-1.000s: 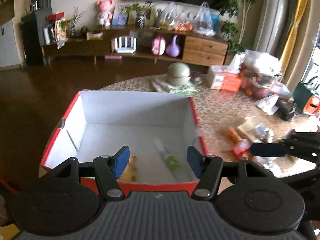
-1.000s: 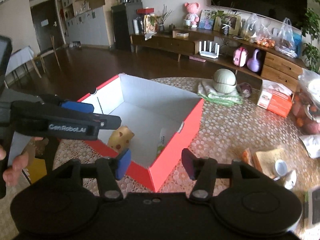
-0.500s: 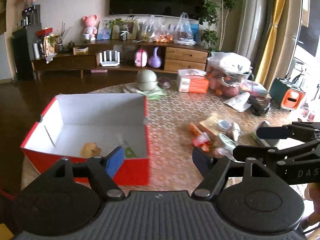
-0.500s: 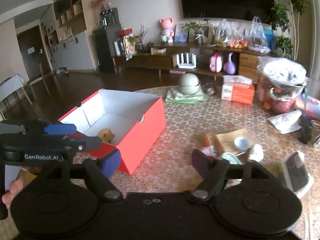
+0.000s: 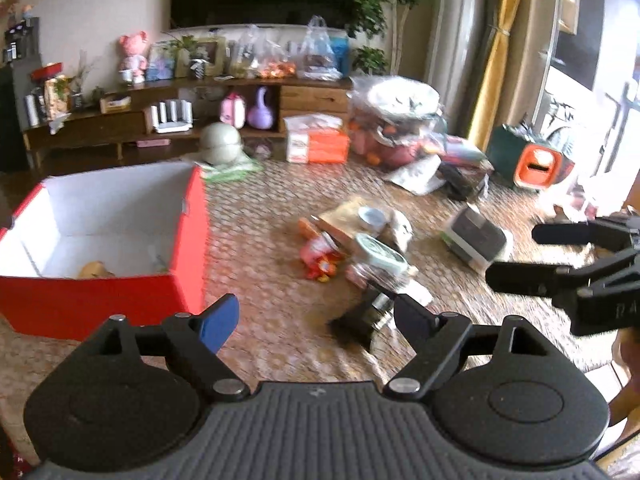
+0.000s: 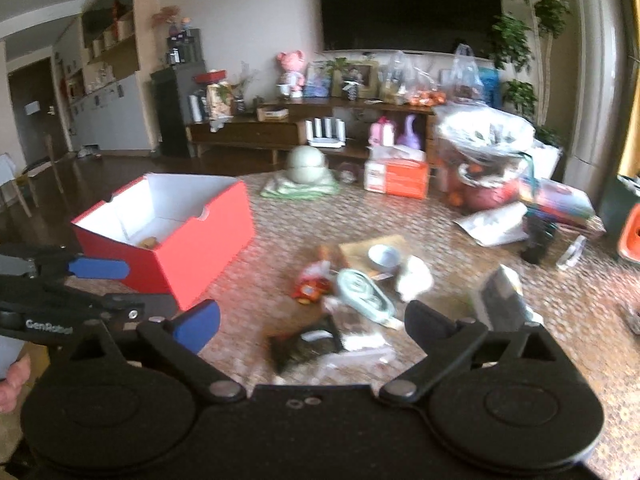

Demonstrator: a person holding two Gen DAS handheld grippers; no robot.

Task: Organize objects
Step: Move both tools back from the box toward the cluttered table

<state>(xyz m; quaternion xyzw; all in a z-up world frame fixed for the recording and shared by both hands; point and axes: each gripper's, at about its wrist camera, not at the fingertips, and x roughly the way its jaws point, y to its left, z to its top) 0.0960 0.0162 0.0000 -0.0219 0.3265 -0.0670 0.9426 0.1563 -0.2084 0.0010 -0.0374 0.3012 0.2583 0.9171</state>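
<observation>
Both the left gripper (image 5: 316,320) and right gripper (image 6: 312,320) gape wide, empty (blurred frames), the red box (image 5: 120,300) at ten o'clock, the small clutter (image 6: 352,288) at twelve.

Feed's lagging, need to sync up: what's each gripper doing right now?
Left gripper: open, holding nothing.
Right gripper: open, holding nothing.

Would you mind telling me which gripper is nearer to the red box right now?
Left. The left gripper hovers just off the red box's near right corner, while the right gripper is farther right, over the pile of small items.
</observation>
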